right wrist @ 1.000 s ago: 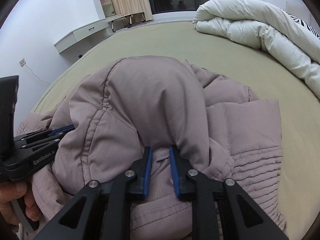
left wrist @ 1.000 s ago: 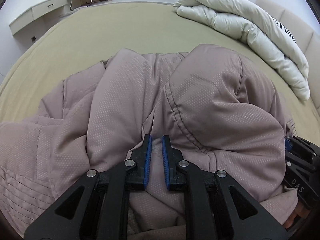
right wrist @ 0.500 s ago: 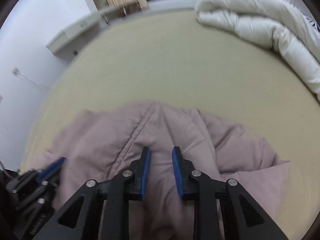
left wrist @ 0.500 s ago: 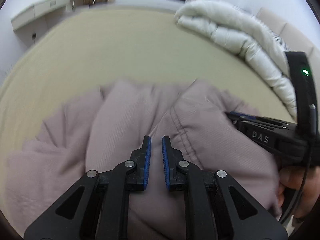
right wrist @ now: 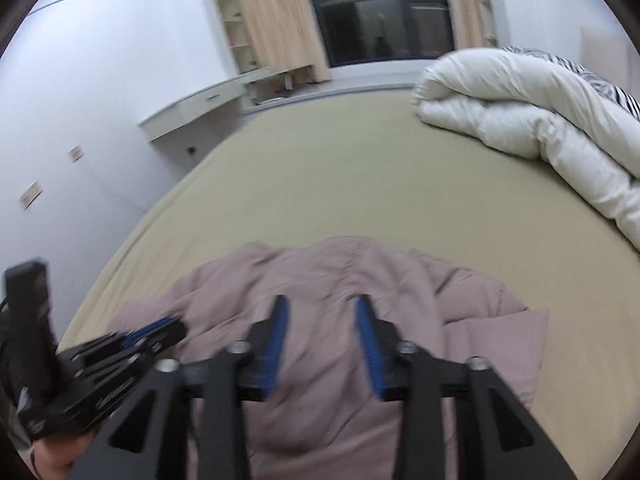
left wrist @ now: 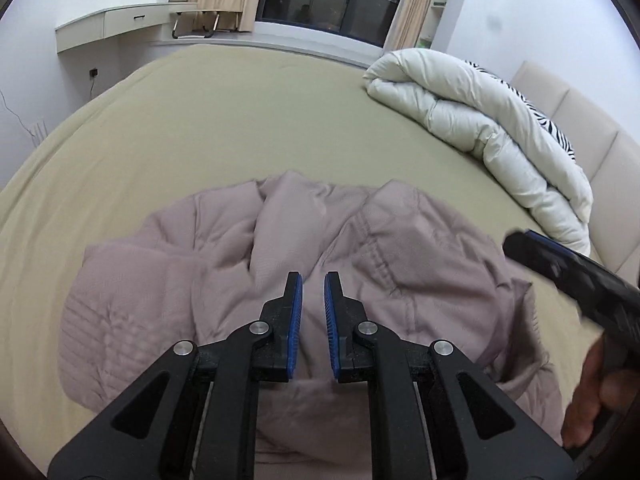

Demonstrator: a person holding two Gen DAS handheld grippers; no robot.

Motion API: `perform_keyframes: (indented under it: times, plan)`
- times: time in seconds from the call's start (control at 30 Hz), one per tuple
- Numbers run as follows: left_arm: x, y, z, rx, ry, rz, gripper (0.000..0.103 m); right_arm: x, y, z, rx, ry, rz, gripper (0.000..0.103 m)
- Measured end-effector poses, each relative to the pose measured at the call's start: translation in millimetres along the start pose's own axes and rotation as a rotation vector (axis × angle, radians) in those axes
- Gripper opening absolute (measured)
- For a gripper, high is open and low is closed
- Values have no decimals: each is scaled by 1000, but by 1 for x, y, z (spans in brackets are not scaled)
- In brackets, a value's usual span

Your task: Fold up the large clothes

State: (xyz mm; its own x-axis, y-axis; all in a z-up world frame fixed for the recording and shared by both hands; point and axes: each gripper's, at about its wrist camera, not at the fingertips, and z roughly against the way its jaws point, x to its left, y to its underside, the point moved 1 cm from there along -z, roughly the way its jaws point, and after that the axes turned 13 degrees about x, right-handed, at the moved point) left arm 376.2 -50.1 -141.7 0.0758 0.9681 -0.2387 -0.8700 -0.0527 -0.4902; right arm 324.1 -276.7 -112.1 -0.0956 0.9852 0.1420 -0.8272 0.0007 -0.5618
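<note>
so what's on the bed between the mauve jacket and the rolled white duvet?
Nothing: only bare tan sheet separates the jacket from the duvet. Both wrist views show it, sharpest in the left one.

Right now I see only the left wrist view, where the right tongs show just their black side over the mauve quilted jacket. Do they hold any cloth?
Observer: No. In the right wrist view the right tongs are opening. Their blue pads stand apart above the mauve quilted jacket, with no cloth between them.
Operator: The jacket's edge behind those tongs is hidden from me. Is it on the bed?
Observer: Yes. That edge lies flat on the olive bed sheet, well apart from the rolled white duvet.
</note>
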Motion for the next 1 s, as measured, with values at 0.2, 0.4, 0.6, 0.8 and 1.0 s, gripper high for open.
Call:
perform_keyframes:
  times: [0.2,0.4,0.6,0.8,1.0]
  plan:
    - [12,5,-45,89,2,36,11,-6,35,-90,168,86,-3,69]
    - [35,34,45,-21,7,61,11,8,35,-18,76,91,-40,69]
    - [71,124,134,25,-64,62,11,13,105,103,-93,16,-48,99]
    - [126,263,185,167,-99,218,11,-5,234,149,22,30,-168,99]
    - [142,359,227,186,-41,336,70,-50,322,184,83,52,-332,99]
